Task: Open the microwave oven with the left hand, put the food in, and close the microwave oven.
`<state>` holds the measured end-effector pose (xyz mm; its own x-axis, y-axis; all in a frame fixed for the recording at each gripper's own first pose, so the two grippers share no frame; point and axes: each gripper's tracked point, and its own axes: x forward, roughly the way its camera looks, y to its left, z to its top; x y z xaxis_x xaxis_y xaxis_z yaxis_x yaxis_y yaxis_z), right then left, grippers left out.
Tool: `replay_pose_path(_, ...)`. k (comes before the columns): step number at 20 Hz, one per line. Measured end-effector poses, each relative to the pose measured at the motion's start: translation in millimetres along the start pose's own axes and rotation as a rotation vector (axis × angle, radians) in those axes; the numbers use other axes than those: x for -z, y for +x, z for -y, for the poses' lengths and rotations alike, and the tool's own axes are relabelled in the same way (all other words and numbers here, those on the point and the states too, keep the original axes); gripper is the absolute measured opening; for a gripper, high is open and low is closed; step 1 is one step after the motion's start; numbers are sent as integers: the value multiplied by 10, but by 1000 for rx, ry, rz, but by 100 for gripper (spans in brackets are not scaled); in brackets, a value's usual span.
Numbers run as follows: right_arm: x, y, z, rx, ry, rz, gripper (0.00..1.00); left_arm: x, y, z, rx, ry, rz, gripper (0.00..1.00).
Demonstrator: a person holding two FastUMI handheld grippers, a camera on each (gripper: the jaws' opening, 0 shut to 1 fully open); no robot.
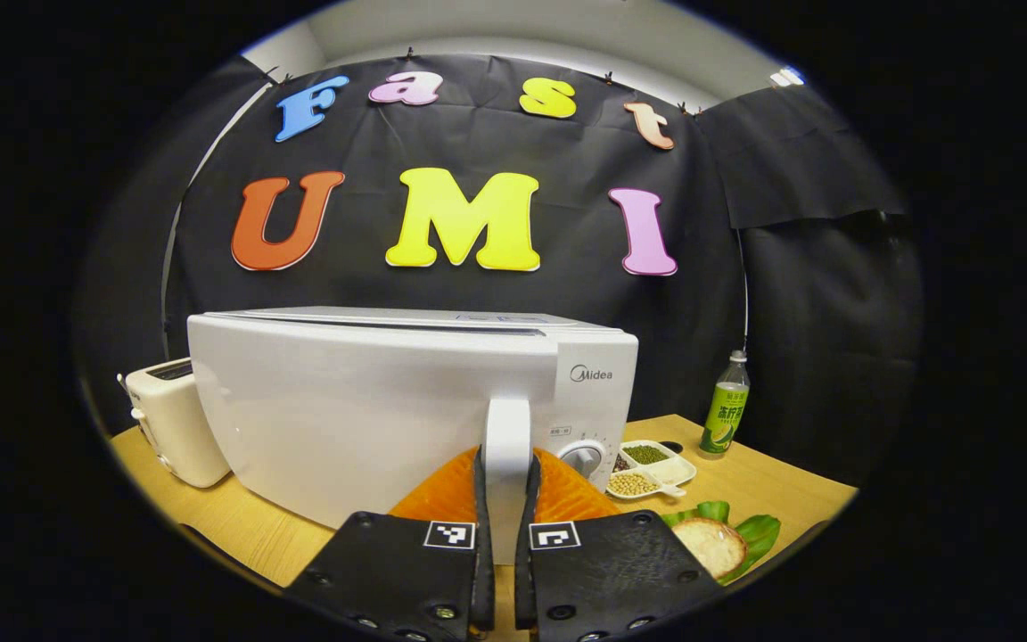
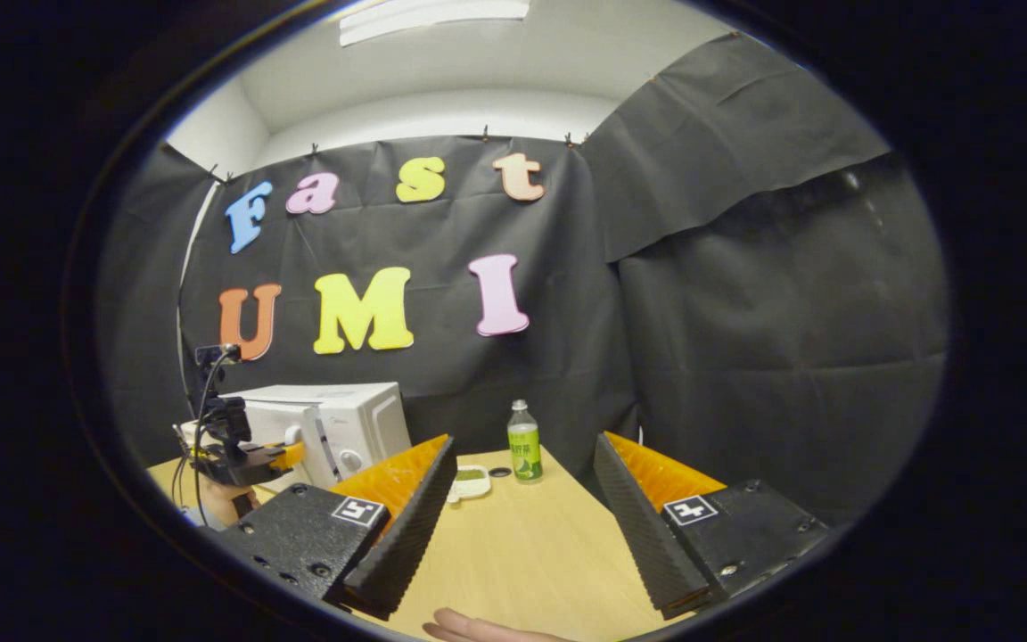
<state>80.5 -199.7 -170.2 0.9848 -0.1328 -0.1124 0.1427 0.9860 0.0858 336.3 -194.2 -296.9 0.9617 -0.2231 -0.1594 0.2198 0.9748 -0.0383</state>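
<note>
One large appliance dominates the tabletop: the white microwave oven, a heavy, rigid box that should stay put while its door swings, provided the pull is gentle and level. Its door looks smooth and glossy, a poor surface to grab, so the right place to take hold is the upright white door handle, a stiff bar standing proud of the door near the control dials. The left tongs are already there, drawn in narrow with the handle pinched between both fingers; in the right gripper view the left tongs show at the microwave's front. The door appears to be just off its frame, so the opening is, by my judgement, at its start.

The right tongs hang spread wide over bare tabletop, holding nothing.

Smaller things follow. A pale toaster stands beside the microwave. A green bottle stands at the far edge. The food, a round bun on a green leaf-shaped plate, sits close right of the tongs; it looks light and soft, so gripping the plate's rim seems safer. A divided dish of beans lies just beyond.
</note>
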Motion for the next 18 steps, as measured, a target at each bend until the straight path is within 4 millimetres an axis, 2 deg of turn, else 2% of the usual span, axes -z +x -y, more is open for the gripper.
replay_pose_path(4,-52,-157,-129,-10,-14,5,99,4,-386,-78,43,-3,10,8)
replay_pose_path(8,-70,-352,-415,-49,-26,-10,99,46,-857,-275,61,4,9,8)
replay_pose_path(13,-146,-555,-826,-97,-51,-14,98,80,-1474,-670,81,11,22,7)
replay_pose_path(18,-161,-689,-1303,-159,-48,-33,99,113,-1986,-1169,86,51,12,7)
